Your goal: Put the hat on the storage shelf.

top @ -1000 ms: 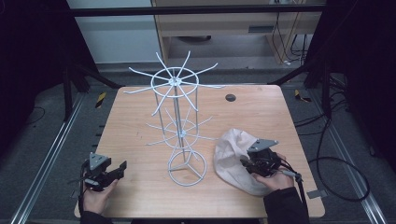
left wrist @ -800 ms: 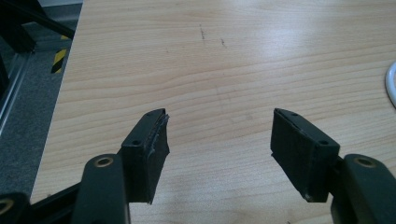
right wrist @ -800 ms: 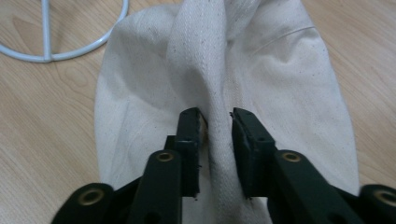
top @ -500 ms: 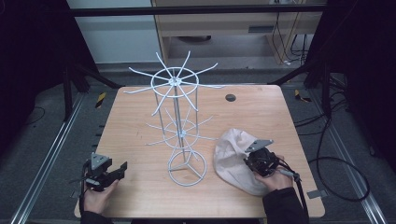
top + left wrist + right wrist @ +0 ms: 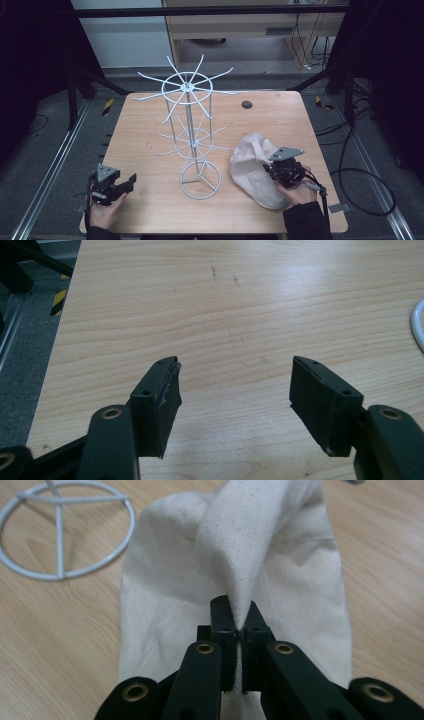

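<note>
Pinching a fold of the cloth (image 5: 235,570), the right gripper (image 5: 239,630) has just closed, right of the rack (image 5: 192,125); lifting and probably hanging remain. Left gripper (image 5: 235,390) spread, idle.

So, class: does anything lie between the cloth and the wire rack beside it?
Nothing visible does. The cloth, pinched by the right gripper, lies right of the wire rack, with only bare table between them.
</note>
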{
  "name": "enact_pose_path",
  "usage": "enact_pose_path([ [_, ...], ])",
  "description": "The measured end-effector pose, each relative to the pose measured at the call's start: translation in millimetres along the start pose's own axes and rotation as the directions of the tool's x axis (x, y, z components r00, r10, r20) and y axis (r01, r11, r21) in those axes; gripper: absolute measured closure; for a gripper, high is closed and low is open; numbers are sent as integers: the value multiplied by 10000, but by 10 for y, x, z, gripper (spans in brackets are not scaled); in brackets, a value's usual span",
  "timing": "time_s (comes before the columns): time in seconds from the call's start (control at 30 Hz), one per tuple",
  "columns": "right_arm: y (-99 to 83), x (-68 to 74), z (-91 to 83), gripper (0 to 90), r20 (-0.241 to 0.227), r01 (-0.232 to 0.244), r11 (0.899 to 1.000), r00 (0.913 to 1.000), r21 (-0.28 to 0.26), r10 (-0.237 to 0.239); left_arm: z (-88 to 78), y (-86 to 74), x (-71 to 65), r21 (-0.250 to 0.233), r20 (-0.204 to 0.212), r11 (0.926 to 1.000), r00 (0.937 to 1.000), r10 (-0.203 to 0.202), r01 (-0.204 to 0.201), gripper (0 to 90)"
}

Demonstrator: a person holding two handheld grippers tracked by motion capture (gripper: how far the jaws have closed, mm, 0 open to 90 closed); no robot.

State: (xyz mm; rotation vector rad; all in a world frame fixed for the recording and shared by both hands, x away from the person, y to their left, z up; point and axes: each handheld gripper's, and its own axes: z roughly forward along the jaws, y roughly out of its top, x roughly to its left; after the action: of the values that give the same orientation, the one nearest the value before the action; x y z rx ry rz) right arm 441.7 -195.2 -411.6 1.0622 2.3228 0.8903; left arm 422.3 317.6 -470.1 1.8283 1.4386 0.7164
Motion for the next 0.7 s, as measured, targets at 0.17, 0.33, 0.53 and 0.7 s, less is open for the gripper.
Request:
enact_pose_path([
  [0.17,20,-31,-151,884,118,-358,9950,9992,-927,371,1,1,-9,15,14,10000,10000,-5,5,369],
  [0.33,29,-65,-298,884,379,-654,9809,9966,-1831,736,-4,0,-6,16,4,10000,10000,-1,1,369],
  [0.53,23,-119,-499,884,706,-840,9501,9914,-3004,1100,-4,-1,-8,0,6,10000,10000,-13,13,369],
  [0.7,34,-130,-695,884,845,-811,9182,9888,-3878,1231,-6,-1,-6,-1,-6,10000,10000,-28,28,369],
])
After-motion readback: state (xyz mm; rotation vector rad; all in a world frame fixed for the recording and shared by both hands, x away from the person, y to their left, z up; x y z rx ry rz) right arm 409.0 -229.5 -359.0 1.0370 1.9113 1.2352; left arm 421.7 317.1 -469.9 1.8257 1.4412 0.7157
